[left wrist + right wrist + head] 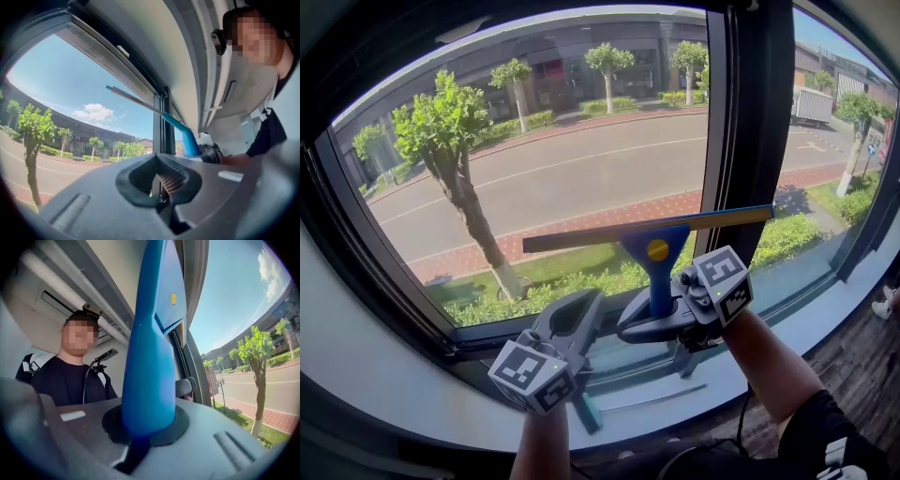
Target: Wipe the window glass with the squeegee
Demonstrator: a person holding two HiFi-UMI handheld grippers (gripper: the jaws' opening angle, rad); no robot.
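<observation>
The squeegee (659, 246) has a blue handle with a yellow dot and a long thin blade, tilted up to the right across the lower part of the window glass (562, 169). My right gripper (659, 319) is shut on the squeegee's handle (150, 348) from below. My left gripper (584, 307) hangs lower left of it, just above the sill, jaws shut with nothing between them (159, 182). From the left gripper view the squeegee (183, 132) rises to the upper left in front of the pane.
A thick black mullion (755, 131) splits the big pane from a narrower pane (834, 141) at the right. A pale sill (675, 384) runs below the glass. Wood floor (853, 366) and a shoe (887, 302) show at the right.
</observation>
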